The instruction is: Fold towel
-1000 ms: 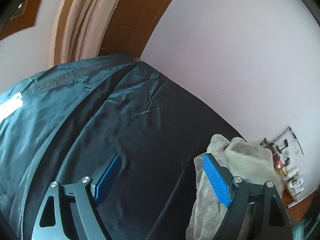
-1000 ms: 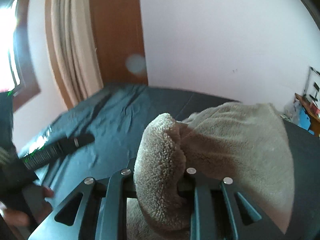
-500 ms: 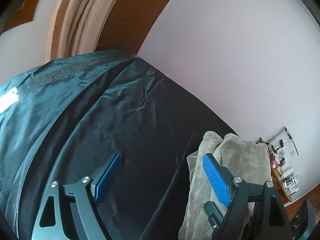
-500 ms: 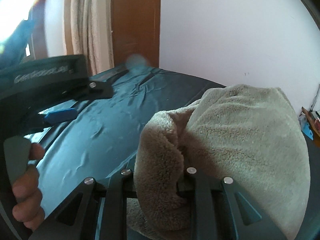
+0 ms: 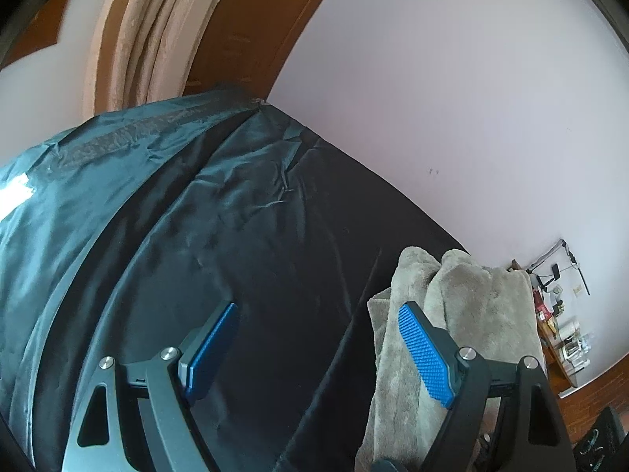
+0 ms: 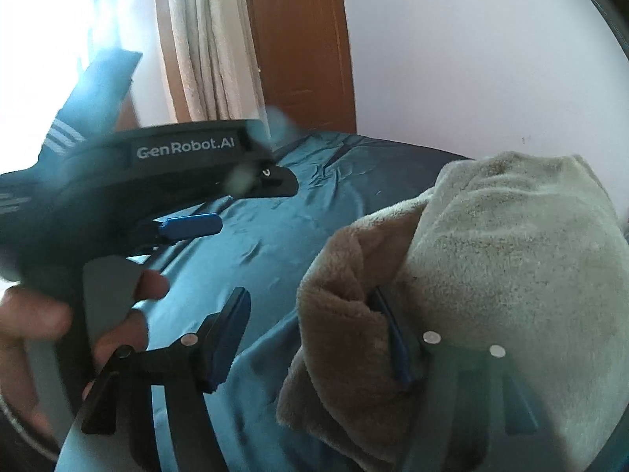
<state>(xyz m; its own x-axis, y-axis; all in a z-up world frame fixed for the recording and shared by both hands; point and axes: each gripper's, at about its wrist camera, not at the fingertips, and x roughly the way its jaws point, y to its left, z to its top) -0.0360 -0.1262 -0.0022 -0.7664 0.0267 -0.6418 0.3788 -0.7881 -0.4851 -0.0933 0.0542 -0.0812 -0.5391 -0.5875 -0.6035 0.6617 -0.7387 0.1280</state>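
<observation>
A beige fluffy towel (image 6: 511,259) lies folded in a heap on the dark teal bedsheet (image 6: 275,236). My right gripper (image 6: 308,295) is over its near edge with jaws opening. The left finger (image 6: 232,326) stands clear of the cloth, while the towel's fold still drapes against the right finger (image 6: 393,338). In the left wrist view the towel (image 5: 479,306) sits behind the right pad (image 5: 420,350). My left gripper (image 5: 318,308) hangs open over bare sheet (image 5: 236,216) with nothing between its fingers. It also shows in the right wrist view as the left gripper (image 6: 177,181), held by a hand (image 6: 31,314).
The bed runs along a pale wall (image 5: 452,98), with a brown wooden panel (image 5: 243,39) and cream curtains (image 5: 149,31) at its far end. A cluttered shelf (image 5: 562,334) stands at the right. Bright window glare (image 6: 39,39) fills the left of the right wrist view.
The right jaws, which were shut on the towel's fold, have parted and its left finger has come off the cloth. The towel has sunk onto the bed. The left gripper stayed open.
</observation>
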